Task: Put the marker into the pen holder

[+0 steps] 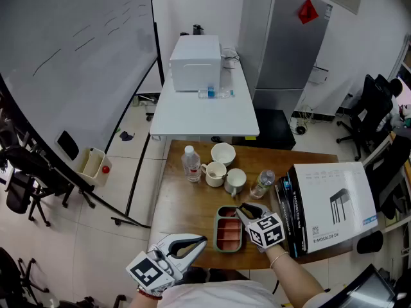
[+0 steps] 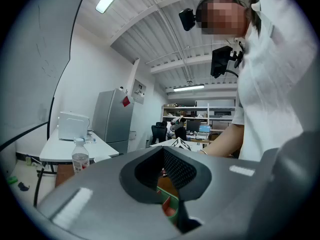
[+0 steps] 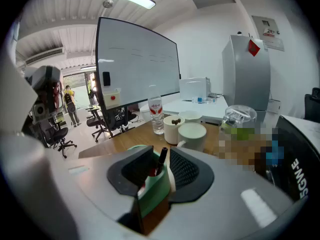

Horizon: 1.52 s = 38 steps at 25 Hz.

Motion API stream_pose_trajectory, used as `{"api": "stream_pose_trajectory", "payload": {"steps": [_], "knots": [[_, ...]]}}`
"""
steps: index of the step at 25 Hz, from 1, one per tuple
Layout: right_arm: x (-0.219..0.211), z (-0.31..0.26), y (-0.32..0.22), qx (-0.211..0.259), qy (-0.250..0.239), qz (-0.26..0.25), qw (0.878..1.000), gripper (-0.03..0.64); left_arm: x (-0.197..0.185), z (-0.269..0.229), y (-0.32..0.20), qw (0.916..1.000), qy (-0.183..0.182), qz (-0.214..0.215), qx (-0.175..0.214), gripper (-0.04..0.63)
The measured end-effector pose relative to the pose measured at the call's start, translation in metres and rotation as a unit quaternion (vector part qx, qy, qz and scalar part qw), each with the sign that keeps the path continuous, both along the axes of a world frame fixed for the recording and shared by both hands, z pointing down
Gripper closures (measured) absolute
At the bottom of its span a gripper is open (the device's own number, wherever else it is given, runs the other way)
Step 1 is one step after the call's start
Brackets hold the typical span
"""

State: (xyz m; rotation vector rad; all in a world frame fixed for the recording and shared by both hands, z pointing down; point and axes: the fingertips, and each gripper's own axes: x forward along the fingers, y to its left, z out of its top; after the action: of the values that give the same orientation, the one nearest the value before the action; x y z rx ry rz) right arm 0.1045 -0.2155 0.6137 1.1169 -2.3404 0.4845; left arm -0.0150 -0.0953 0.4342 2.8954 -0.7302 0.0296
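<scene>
While its black cap pokes upward, the marker leans inside the green pen holder at the wooden desk's near edge. The right gripper straddles it, jaws part-open, right pad clear of it. The left gripper, tips together, holds nothing.

White shirt, grey marker-cubed tongs
</scene>
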Motion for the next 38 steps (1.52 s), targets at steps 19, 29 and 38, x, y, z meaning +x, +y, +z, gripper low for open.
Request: {"api": "stream_pose_trajectory", "payload": {"steps": [19, 29, 38], "knots": [[0.012, -0.132, 0.059, 0.149, -0.099, -0.038, 0.983, 0.588, -0.017, -0.001, 0.014, 0.9966, -0.013, -0.077, -0.027, 0.595], [0.005, -0.071, 0.081, 0.115, -0.064, 0.034, 0.991, 0.588, -0.017, 0.008, 0.028, 0.9984, 0.021, 0.002, -0.053, 0.595], [-0.014, -0.026, 0.082, 0.095, -0.043, 0.083, 0.991, 0.588, -0.028, 0.035, 0.032, 0.9971, -0.014, 0.013, -0.073, 0.595]]}}
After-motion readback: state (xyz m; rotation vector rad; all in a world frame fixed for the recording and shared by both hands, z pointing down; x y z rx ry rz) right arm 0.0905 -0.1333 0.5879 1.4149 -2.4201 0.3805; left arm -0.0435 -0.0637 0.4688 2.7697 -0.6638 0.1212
